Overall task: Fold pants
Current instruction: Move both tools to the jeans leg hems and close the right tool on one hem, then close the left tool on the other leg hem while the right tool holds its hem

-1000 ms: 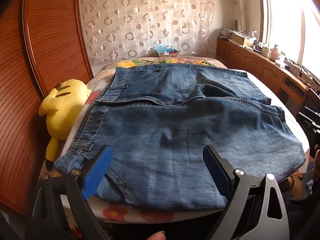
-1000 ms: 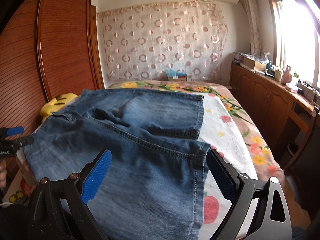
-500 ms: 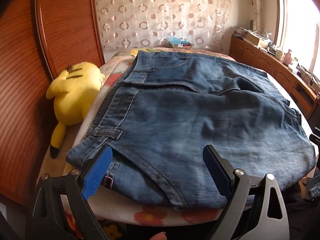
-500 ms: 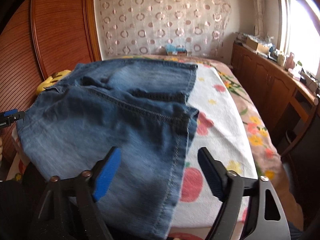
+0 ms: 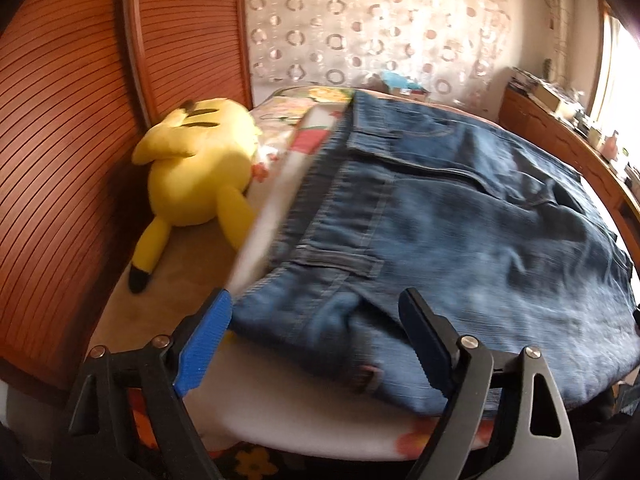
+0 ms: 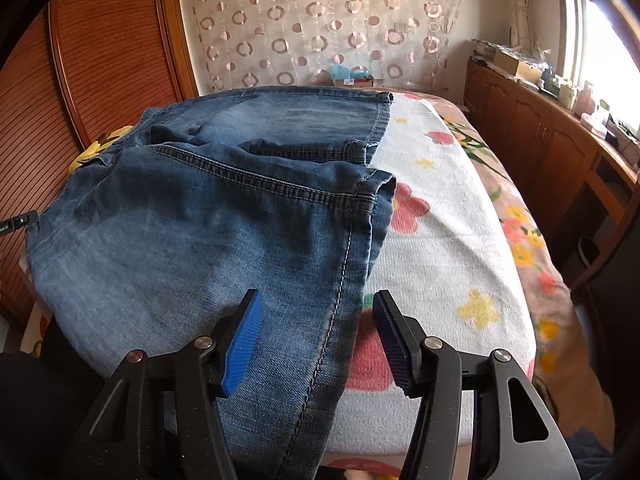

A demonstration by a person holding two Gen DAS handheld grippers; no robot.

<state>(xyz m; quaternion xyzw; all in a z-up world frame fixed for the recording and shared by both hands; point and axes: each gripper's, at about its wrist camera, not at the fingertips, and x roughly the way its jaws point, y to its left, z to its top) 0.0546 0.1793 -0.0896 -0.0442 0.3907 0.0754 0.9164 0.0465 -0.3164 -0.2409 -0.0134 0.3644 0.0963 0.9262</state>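
Already the jeans (image 5: 460,240) are lying doubled on the flowered bed cover (image 5: 304,428), waistband end just beside the yellow plush toy (image 5: 200,168), so at least one fold looks done and, in my judgement, a further fold is remaining. From the left wrist, the left gripper (image 5: 316,340) is closing slightly from wide, its jaws straddling the waistband corner (blurred) without pressing.

From the right wrist, the right gripper (image 6: 316,336) is closing, about half open, the side-seam edge of the jeans (image 6: 200,240) lying between its fingers, far from the toy, not yet pinched.
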